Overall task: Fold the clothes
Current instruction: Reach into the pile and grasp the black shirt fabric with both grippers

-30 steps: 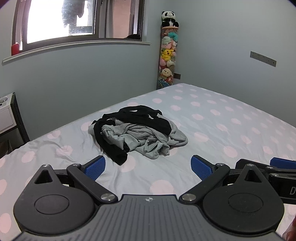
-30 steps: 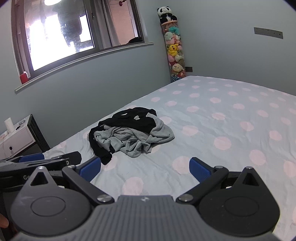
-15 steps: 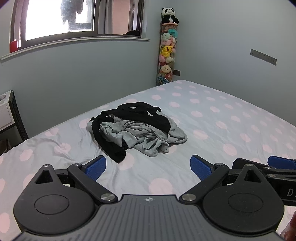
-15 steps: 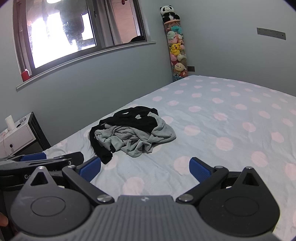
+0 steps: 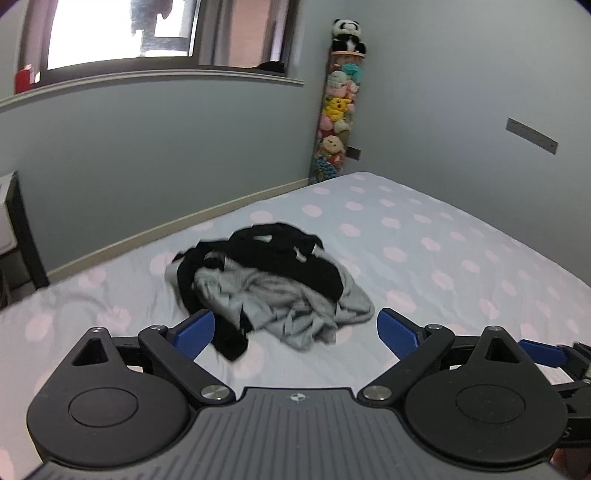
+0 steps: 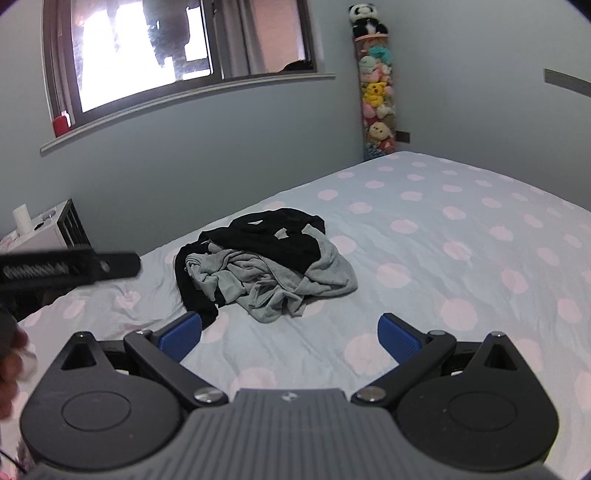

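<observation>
Blue-grey walls, window [image 6: 184, 48] above a sill, tube of plush toys [image 5: 336, 107] in the corner with a panda [image 6: 364, 18] on top. Bed [image 6: 461, 229] in a pale sheet with pink dots. Clothes [image 5: 269, 280] heaped in a crumpled pile near the bed's left side, black [image 6: 266, 236] tangled over grey [image 6: 273, 284], unfolded. Left gripper [image 5: 295, 328] spread wide, empty, poised short of the pile, blue pads [image 5: 194, 332] apart. Right gripper [image 6: 290, 332] likewise wide open, holding nothing, just short of the heap. Nightstand [image 6: 55, 229] at far left. Hand [image 6: 14, 354] blurred at the right view's left edge.
</observation>
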Demonstrator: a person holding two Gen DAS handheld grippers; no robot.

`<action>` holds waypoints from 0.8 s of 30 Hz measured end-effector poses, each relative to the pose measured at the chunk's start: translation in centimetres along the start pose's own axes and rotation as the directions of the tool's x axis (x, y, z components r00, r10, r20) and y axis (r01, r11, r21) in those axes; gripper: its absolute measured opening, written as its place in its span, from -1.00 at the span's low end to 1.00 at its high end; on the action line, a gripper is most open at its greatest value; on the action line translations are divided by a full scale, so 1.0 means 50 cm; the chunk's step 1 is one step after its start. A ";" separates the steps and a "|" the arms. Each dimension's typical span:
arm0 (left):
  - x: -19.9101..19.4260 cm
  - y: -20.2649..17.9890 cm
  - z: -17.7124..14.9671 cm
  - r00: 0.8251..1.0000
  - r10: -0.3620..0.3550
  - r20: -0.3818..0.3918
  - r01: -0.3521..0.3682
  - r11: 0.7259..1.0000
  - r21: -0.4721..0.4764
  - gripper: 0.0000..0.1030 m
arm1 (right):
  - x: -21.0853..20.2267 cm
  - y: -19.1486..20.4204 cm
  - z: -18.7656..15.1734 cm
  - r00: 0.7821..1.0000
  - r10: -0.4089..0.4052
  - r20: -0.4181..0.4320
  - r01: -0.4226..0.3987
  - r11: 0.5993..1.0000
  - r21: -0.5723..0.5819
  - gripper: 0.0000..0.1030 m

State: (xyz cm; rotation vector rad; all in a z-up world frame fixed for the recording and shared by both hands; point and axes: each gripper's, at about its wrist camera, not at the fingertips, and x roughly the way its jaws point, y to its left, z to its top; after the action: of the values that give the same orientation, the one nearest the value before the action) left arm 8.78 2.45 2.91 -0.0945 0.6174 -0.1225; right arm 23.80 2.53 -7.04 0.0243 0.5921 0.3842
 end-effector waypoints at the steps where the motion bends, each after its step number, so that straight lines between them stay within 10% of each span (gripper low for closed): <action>1: 0.009 0.014 0.021 1.000 -0.007 -0.004 0.007 1.000 0.007 0.87 | 0.012 -0.002 0.015 1.000 0.008 -0.005 -0.008 1.000 -0.009 0.98; 8: 0.135 0.119 0.096 0.997 0.039 -0.063 -0.034 0.997 0.068 0.87 | 0.137 -0.005 0.083 1.000 0.018 -0.021 -0.020 0.993 -0.120 0.93; 16: 0.357 0.186 0.074 0.985 0.056 -0.163 -0.043 0.995 0.087 0.83 | 0.354 -0.025 0.076 0.991 0.036 -0.128 -0.052 0.991 -0.124 0.29; 24: 0.567 0.195 0.094 0.979 0.010 -0.205 -0.002 0.999 0.038 0.59 | 0.548 -0.061 0.078 0.985 0.029 -0.172 -0.046 0.994 -0.096 0.26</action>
State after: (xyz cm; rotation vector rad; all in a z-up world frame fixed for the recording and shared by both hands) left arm 35.31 8.27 -10.68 -0.0438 0.8208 -0.1392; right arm 47.85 9.91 -18.98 -0.0940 0.7415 0.4547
